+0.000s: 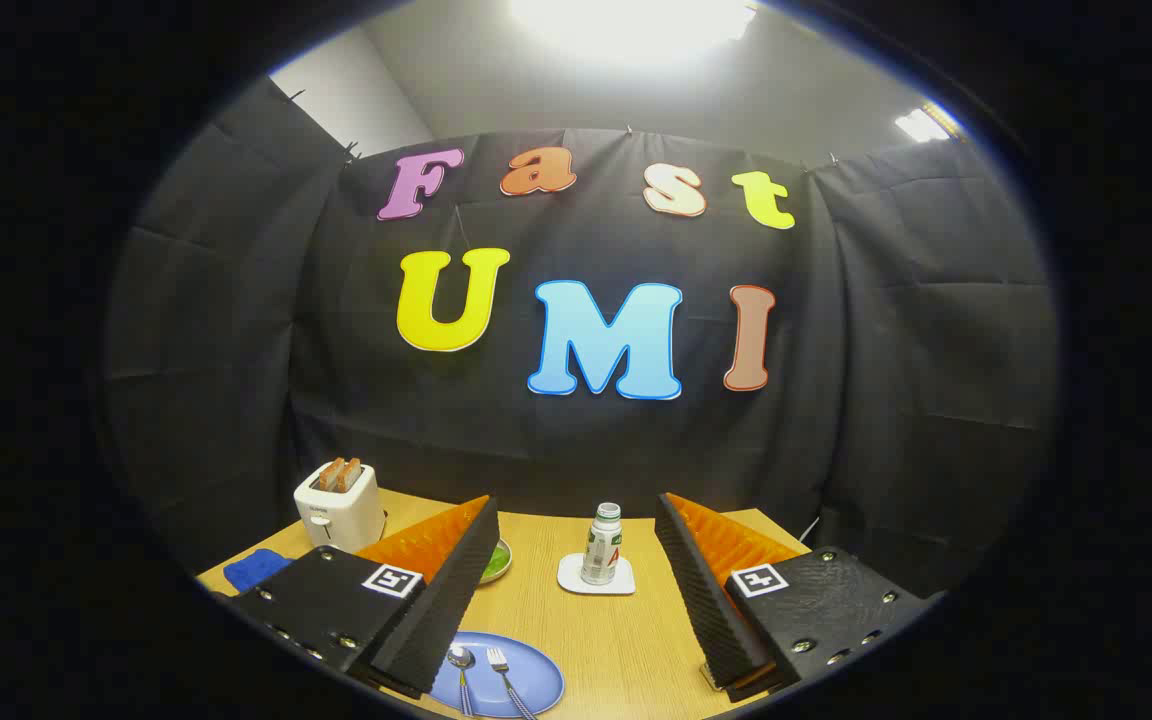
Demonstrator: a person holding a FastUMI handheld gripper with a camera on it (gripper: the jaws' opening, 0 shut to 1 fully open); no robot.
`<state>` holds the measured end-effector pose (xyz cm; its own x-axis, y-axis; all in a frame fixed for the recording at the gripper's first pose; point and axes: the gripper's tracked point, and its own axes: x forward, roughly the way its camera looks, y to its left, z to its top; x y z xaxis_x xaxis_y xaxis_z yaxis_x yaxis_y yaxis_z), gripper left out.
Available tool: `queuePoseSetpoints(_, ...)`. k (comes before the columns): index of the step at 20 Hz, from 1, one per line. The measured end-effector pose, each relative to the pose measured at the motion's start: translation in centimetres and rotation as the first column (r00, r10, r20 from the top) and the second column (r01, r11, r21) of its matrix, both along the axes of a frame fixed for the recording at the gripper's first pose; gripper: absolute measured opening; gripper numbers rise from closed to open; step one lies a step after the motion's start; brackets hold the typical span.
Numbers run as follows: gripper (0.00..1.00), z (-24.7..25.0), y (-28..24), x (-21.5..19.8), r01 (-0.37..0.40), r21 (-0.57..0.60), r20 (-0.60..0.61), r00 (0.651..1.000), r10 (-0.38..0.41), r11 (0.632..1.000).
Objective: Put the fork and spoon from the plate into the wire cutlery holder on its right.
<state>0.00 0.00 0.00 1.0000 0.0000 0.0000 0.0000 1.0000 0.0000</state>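
Observation:
A blue plate (526, 672) lies on the wooden table just beside my left finger, partly hidden by it. On the plate rest a spoon (461, 662) and a fork (502, 668), side by side with heads pointing away from me. My gripper (576, 520) hangs above the table with its two black-and-orange fingers (446, 590) wide apart and nothing between them. The plate sits below and slightly left of the gap. Part of the table to the plate's right is hidden behind my right finger.
A small bottle (604, 545) stands on a white coaster (596, 578) beyond the fingers. A white toaster (341, 505) with bread stands at the back left, a blue cloth (256, 570) near it. A green dish (498, 562) peeks past the left finger.

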Motion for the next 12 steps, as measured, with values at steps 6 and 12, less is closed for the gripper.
queuePoseSetpoints(6, 0.96, -0.22, -0.14, -0.02, 0.000, -0.001, -0.007, 1.000, 0.000, 1.000)
queuePoseSetpoints(12, 0.97, -0.66, -0.01, 0.11, -0.003, 0.001, -0.020, 1.000, 0.003, 1.000)
